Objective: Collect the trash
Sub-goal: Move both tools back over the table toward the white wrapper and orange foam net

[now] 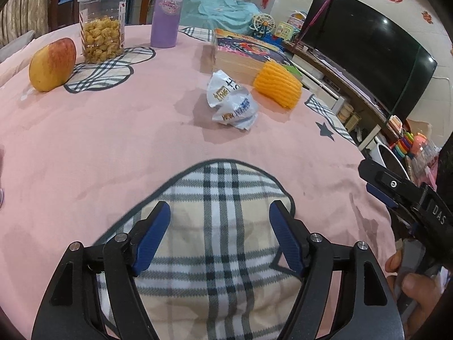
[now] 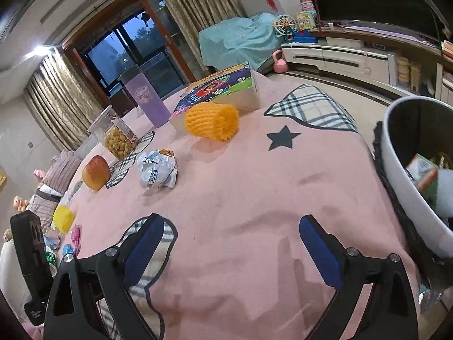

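On pink cloth point(image 1: 99, 141): crumpled wrapper point(image 1: 232, 103) beside yellow foam net point(image 1: 279, 85), near book point(image 1: 243, 53). Both grippers, left point(image 1: 219, 235) and right point(image 2: 230, 243), agape, empty, low over cloth; bin point(image 2: 407, 175) at right.

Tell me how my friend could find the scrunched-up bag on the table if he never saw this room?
Start at the table with the pink cloth and look toward its middle. In front of the picture book box and beside the orange foam fruit net lies the crumpled white wrapper. It is the only wrinkled, shiny white thing there, with blue and brown printing on it.
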{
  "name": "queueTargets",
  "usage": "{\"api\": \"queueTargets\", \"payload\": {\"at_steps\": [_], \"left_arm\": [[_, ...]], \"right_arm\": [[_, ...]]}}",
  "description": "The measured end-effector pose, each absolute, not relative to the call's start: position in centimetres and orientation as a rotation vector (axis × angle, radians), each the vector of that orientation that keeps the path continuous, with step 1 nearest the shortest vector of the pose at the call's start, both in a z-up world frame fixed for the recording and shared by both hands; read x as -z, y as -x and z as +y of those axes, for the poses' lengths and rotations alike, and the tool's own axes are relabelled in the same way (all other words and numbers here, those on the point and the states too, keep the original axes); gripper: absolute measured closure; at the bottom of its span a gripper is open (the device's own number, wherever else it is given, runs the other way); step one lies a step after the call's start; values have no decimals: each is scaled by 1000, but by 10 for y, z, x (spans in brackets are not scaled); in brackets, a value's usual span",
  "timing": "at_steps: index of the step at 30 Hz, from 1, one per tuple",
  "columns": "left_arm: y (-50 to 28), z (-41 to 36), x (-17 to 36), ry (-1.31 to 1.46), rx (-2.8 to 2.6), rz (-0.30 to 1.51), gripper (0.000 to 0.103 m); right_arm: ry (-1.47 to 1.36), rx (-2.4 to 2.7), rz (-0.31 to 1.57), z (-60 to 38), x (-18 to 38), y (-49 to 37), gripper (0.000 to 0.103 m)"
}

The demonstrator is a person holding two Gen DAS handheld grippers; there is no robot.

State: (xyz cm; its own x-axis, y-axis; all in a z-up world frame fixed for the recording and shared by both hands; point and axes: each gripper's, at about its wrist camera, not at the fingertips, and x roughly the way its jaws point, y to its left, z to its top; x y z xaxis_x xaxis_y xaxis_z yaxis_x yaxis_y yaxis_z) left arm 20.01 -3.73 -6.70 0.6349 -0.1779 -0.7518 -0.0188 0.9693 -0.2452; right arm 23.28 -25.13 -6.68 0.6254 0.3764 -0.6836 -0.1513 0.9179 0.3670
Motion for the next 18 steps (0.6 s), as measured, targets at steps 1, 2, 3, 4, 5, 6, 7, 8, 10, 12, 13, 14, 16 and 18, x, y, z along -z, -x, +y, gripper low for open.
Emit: {"api": "queueTargets", "payload": {"at_steps": [1, 2, 3, 4, 5, 6, 7, 8, 10, 12, 13, 14, 16, 18], "left_arm": [[-203, -37, 67, 241, 91, 880, 28], [-206, -37, 66, 242, 92, 882, 28], [-209, -37, 66, 242, 92, 883, 28], [-212, -38, 65, 238, 90, 883, 28], [-215, -38, 65, 234, 89, 883, 28], [-218, -38, 65, 232, 89, 883, 28], [-221, -38, 65, 230, 89, 884, 28], [-224, -38, 64, 228, 88, 884, 28], [-230, -39, 64, 225, 91, 884, 28], [-238, -40, 62, 218, 90, 883, 28], [-242, -40, 61, 216, 90, 881, 28], [-245, -40, 61, 214, 90, 880, 27], [-253, -42, 59, 209, 87, 877, 27], [-261, -43, 58, 210, 87, 875, 27]], "right_arm": [[-281, -310, 845, -250, 67, -237, 5], [-278, -310, 847, -248, 68, -240, 5], [-276, -311, 850, -247, 68, -244, 5], [-276, -313, 852, -246, 69, -248, 5], [-274, -315, 855, -244, 70, -252, 5], [-271, -316, 857, -243, 71, -256, 5], [-266, -317, 861, -241, 72, -260, 5], [-263, -319, 866, -240, 73, -265, 5], [-260, -321, 874, -238, 76, -272, 5], [-267, -322, 882, -237, 78, -281, 5], [-271, -324, 886, -237, 79, -285, 5], [-270, -324, 887, -236, 80, -289, 5], [-265, -324, 888, -236, 80, -295, 5], [-262, -324, 892, -235, 81, -304, 5]]}}
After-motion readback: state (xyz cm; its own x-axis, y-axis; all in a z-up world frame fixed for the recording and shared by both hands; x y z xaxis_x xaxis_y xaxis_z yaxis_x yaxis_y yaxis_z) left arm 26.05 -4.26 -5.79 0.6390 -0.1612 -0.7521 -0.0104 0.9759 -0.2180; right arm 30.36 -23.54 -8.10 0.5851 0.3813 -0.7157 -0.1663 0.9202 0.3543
